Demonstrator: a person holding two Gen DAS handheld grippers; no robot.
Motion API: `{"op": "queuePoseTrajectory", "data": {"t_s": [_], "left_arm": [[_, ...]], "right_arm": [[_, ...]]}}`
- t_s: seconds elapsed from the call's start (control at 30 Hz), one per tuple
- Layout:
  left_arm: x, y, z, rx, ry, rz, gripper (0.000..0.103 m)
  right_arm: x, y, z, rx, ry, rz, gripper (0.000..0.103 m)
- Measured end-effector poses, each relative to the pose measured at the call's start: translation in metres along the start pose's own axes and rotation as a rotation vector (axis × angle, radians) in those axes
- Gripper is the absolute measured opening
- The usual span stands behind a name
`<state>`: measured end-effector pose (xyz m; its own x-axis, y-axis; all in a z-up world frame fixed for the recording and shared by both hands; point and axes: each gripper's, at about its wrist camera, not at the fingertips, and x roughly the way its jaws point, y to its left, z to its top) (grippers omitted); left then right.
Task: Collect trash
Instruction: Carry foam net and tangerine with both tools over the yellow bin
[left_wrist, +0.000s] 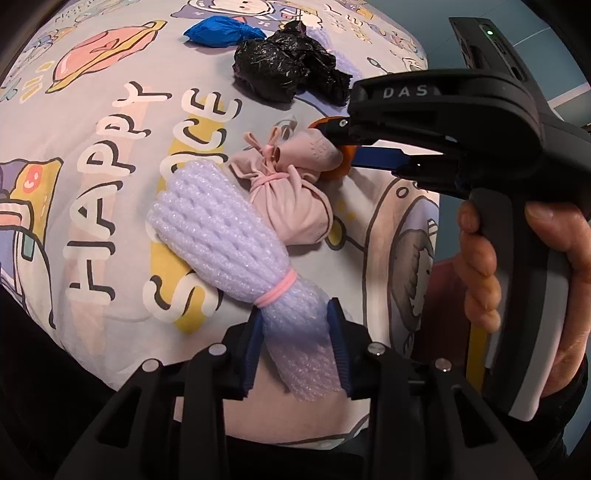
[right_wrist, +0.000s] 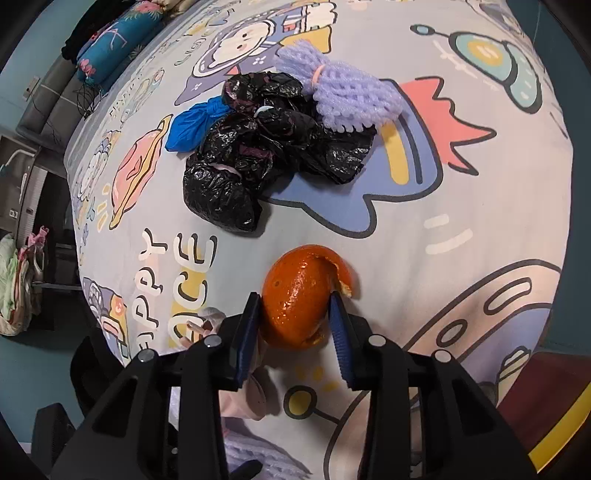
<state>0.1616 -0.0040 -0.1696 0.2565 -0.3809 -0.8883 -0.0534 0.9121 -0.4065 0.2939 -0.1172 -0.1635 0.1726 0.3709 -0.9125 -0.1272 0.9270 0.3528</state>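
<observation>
Orange peel (left_wrist: 338, 168) mostly hidden behind pink bundle (left_wrist: 291, 206).

Two wrist-mounted fisheye cameras look steeply down along their grippers' fingers at a cartoon-print bedsheet (left_wrist: 110, 206), both at close range. The left view also catches the right gripper (left_wrist: 338, 147) from the side; both views share the black plastic bags (right_wrist: 258, 155) and blue bag (left_wrist: 221, 31).

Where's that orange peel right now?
In the right wrist view, the orange peel sits low centre between the right gripper's pads, below the black bags.
</observation>
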Motion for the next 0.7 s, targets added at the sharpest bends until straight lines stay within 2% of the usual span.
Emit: {"op": "queuePoseTrajectory", "data": {"t_s": [0.2, 0.53, 0.7], "left_arm": [[-0.02, 0.0, -0.005, 0.042, -0.036, 0.0, 0.031], [-0.044, 0.02, -0.003, 0.016, -0.075, 0.005, 0.031], [-0.054, 0.024, 0.003, 0.022, -0.117, 0.04, 0.031]], "right_arm": [[-0.007, 0.001, -0.004, -0.002, -0.025, 0.002, 0.032], [-0.032, 0.001, -0.011, 0.005, -0.079, 0.029, 0.032], [-0.044, 0.007, -0.015, -0.008, -0.094, 0.051, 0.032]]}}
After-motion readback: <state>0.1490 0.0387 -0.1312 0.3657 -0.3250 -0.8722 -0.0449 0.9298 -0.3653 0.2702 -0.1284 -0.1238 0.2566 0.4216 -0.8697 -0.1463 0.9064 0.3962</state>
